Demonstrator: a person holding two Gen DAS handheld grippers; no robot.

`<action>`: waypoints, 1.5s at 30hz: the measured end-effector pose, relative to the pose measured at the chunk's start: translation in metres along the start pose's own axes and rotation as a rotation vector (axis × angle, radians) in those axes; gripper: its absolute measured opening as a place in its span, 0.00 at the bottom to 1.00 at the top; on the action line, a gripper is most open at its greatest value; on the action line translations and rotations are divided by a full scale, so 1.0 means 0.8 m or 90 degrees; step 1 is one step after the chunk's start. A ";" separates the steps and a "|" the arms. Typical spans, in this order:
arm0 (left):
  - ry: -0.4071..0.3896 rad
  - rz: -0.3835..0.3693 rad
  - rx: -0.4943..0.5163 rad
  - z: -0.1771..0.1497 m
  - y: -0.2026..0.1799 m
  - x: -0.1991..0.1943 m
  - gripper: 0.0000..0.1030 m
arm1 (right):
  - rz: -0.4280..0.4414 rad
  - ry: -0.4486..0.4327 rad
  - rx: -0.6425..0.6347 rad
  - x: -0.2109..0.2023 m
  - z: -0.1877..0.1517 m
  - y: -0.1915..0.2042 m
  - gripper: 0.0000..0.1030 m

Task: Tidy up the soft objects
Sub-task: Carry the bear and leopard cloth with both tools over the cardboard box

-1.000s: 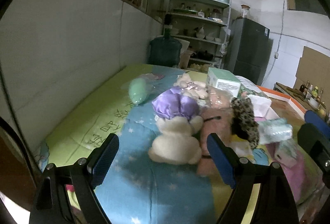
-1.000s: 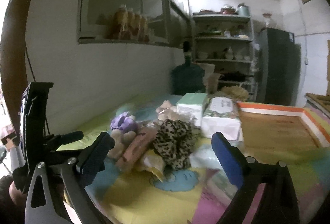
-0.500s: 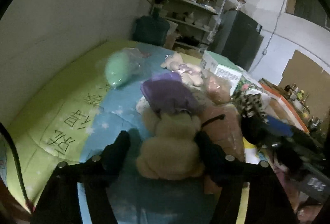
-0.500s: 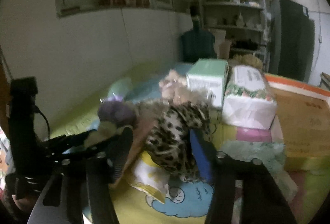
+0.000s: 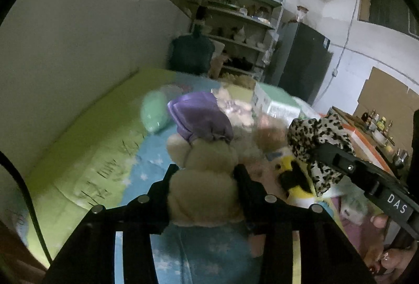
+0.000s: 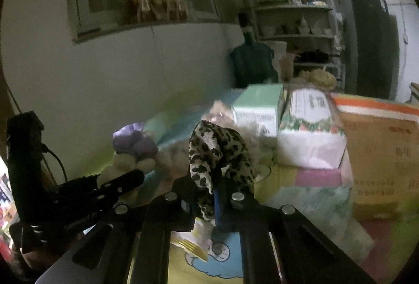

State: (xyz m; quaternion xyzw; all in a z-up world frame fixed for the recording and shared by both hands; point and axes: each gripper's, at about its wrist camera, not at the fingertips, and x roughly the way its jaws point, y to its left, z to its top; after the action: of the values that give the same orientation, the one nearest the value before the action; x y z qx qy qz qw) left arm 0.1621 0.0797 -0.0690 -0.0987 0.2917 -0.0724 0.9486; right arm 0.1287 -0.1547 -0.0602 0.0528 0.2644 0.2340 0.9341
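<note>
The left claw (image 5: 207, 179) is closing, pinching the cream bear (image 5: 204, 174); only the right view shows the right claw (image 6: 207, 195) clamping the leopard cloth (image 6: 220, 153).

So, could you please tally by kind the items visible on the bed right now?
Plush toys: 2, cream bear in purple cap, pale plush
Leopard-print cloth: 1
Green pillow: 1
Tissue packs: 2, green, floral
Total: 6

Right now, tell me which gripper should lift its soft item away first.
Right. The right gripper is shut on the leopard-print cloth; the left gripper is closing around the cream plush toy, pads already against it.
</note>
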 end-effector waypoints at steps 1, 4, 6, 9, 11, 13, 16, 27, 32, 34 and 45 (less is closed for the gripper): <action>-0.006 0.001 0.001 0.002 0.000 -0.004 0.42 | 0.004 -0.009 -0.002 -0.007 0.003 0.000 0.09; -0.027 0.005 0.011 0.015 -0.008 -0.018 0.42 | 0.012 -0.037 -0.009 -0.025 0.013 0.003 0.09; -0.037 0.007 0.017 0.022 -0.013 -0.025 0.42 | 0.017 -0.048 -0.011 -0.035 0.021 0.002 0.09; -0.047 0.007 0.032 0.033 -0.027 -0.031 0.42 | 0.020 -0.068 -0.010 -0.049 0.034 -0.002 0.09; -0.053 0.007 0.043 0.040 -0.041 -0.033 0.42 | 0.019 -0.079 -0.008 -0.057 0.040 -0.007 0.09; -0.055 0.003 0.052 0.047 -0.052 -0.032 0.42 | 0.014 -0.093 -0.004 -0.069 0.046 -0.015 0.09; -0.054 -0.003 0.069 0.055 -0.073 -0.028 0.42 | 0.000 -0.108 0.004 -0.085 0.052 -0.030 0.09; -0.037 -0.054 0.123 0.077 -0.180 0.010 0.42 | -0.099 -0.149 0.038 -0.157 0.053 -0.123 0.09; -0.022 -0.091 0.135 0.079 -0.231 0.033 0.42 | -0.151 -0.162 0.050 -0.189 0.052 -0.170 0.09; -0.016 -0.106 0.140 0.078 -0.250 0.040 0.42 | -0.176 -0.164 0.056 -0.203 0.052 -0.193 0.09; 0.050 -0.182 0.169 0.058 -0.363 0.102 0.42 | -0.270 -0.118 0.062 -0.228 0.043 -0.298 0.09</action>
State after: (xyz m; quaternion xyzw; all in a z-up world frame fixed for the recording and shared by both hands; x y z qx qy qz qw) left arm 0.2320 -0.2113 -0.0089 -0.0100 0.2989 -0.2483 0.9214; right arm 0.1073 -0.4500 0.0020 0.0620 0.1939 0.0140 0.9790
